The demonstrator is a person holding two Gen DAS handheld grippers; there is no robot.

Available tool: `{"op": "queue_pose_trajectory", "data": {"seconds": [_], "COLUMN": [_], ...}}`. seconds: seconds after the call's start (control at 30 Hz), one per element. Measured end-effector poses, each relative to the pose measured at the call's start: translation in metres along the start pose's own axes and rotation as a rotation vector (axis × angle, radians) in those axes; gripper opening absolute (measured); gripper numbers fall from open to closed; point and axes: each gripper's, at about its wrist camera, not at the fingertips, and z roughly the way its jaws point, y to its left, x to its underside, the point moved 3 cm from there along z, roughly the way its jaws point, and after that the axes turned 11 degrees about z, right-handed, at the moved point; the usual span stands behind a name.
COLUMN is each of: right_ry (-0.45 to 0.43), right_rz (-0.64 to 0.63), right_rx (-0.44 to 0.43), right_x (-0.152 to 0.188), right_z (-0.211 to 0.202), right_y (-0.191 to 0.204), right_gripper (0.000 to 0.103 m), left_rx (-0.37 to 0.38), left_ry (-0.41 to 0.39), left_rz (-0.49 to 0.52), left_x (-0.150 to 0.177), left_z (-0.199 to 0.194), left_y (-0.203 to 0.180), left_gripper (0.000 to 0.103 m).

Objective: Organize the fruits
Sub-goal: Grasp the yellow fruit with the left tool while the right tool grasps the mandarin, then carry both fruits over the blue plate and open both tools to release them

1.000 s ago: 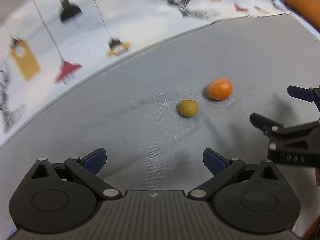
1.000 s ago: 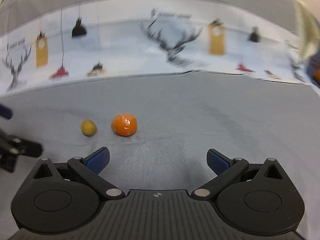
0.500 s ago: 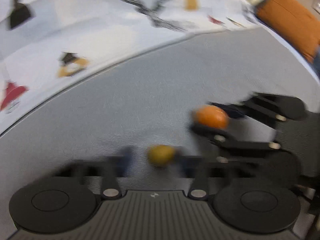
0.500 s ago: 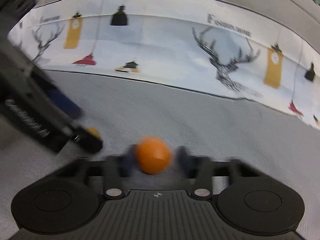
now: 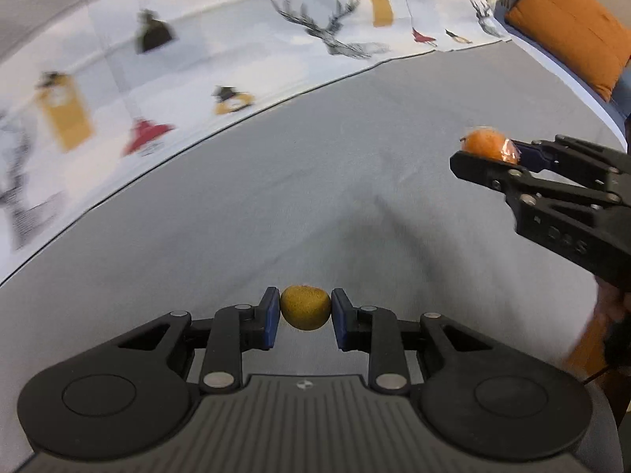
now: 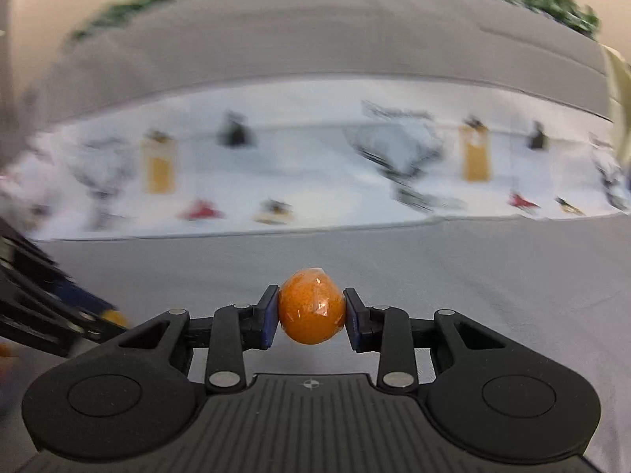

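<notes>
A small yellow-brown fruit (image 5: 305, 307) sits between the blue pads of my left gripper (image 5: 305, 317), which is shut on it and holds it above the grey cloth (image 5: 315, 181). An orange fruit (image 6: 311, 306) in clear wrap is clamped in my right gripper (image 6: 310, 319), also lifted off the cloth. In the left wrist view the right gripper (image 5: 497, 157) shows at the right edge, carrying the orange fruit (image 5: 484, 142). The left gripper's black arms (image 6: 43, 311) appear blurred at the left edge of the right wrist view.
A white sheet printed with deer heads and hanging tags (image 5: 221, 47) borders the far side of the grey cloth. An orange cushion (image 5: 572, 27) lies at the far right. A grey headboard-like surface (image 6: 315, 47) rises behind the sheet.
Both grippers stood open with the two fruits lying on the cloth ahead. They dropped onto the fruits, shut on one each, and have lifted them off the cloth.
</notes>
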Motion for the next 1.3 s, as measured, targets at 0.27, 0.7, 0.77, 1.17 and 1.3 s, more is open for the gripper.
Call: {"op": "queue_pose_trajectory", "data": {"seconds": [0.27,0.7,0.77,1.17,1.3], "right_ry": [0.109,0.265,0.262,0.254,0.239], "right_rz": [-0.036,-0.164,-0.168,-0.172,-0.194], "right_rx": [-0.254,-0.4,-0.377,-0.345,-0.357], "right_x": [0.038,0.094,0.096,0.118,0.116], "right_z": [-0.121,-0.213,-0.221,-0.253,-0.259], "right_y": [0.135,0.229,0.228,0.243,0.25], "right_gripper": [0.036,0.036,0.036,0.036,0.036], "left_rx": [-0.183,-0.289,-0.284,-0.272,-0.268], "left_ry": [0.013,0.001,-0.012,-0.095,-0.117], "left_rz": [-0.188,-0.478,-0.484,-0.506,-0.525], "left_x": [0.117,0.275,0.284,0.289,0.291], "left_z": [-0.163,-0.298,-0.306,-0.318,-0.324], "left_y": [0.006,0.007,0.005,0.004,0.007], "left_gripper": [0.031,0.031,0.031,0.031,0.031]}}
